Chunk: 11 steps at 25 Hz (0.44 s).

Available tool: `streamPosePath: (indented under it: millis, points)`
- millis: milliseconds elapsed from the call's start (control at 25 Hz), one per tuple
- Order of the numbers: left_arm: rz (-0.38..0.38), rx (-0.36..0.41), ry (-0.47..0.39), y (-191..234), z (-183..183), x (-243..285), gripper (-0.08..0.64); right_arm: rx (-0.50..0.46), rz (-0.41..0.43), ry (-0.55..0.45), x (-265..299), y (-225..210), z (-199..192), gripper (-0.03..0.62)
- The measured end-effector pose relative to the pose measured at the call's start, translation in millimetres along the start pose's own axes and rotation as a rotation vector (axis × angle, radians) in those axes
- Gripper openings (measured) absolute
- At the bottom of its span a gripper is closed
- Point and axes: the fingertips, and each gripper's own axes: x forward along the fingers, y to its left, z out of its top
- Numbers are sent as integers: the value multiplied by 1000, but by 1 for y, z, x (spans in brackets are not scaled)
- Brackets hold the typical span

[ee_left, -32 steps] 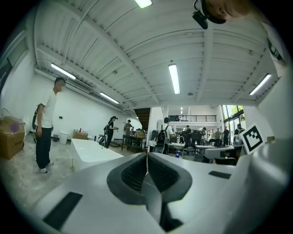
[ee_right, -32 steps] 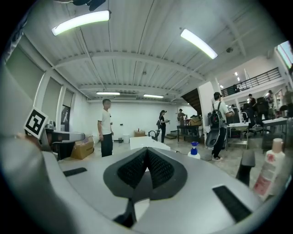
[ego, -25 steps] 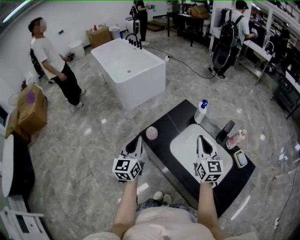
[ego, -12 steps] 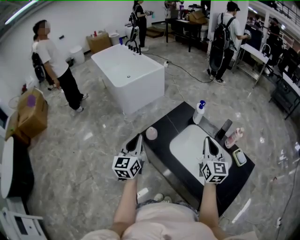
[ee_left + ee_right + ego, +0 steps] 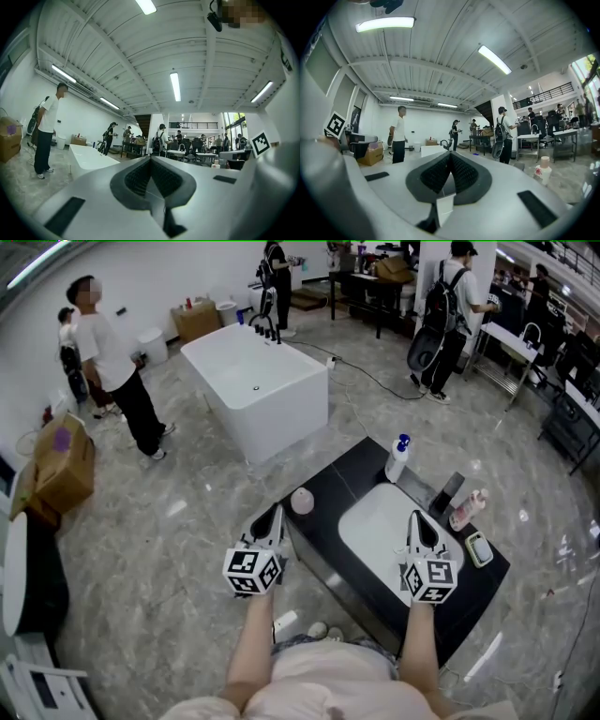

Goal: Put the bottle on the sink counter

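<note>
— Where is the bottle?

— A white bottle (image 5: 397,457) with a blue cap stands upright on the black table (image 5: 352,479), by its far corner, just beyond the white basin (image 5: 380,526). A second, pink bottle (image 5: 466,510) stands further along the same back edge, toward the right corner, with a dark upright fitting (image 5: 450,493) between the two.

— And the tools?

— The left tool (image 5: 272,515) is clenched, its ribbed pads pressed together with nothing between them. It points level and hangs at the table's left corner. The right tool (image 5: 415,521) is clenched and empty as well, and sits over the near part of the basin. Neither touches a bottle; both bottles are well apart from the tips.

— Anything else on the table?

— A round pink thing (image 5: 302,501) near the left corner, just beside the left tool's tip, and a small dish (image 5: 480,549) near the right corner.

— The room?

— A white bathtub (image 5: 258,381) stands on the marble floor beyond the table. A person in a white shirt (image 5: 105,362) stands left of it, and another with a backpack (image 5: 445,310) further back.
</note>
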Motion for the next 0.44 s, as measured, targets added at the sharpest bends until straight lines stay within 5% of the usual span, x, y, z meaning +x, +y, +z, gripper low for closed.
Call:
streamPosePath:
  millis: [440]
  points:
    - [-4,-7,4,-2,0,5,28,-2,-6,7,2,-4,-1,14]
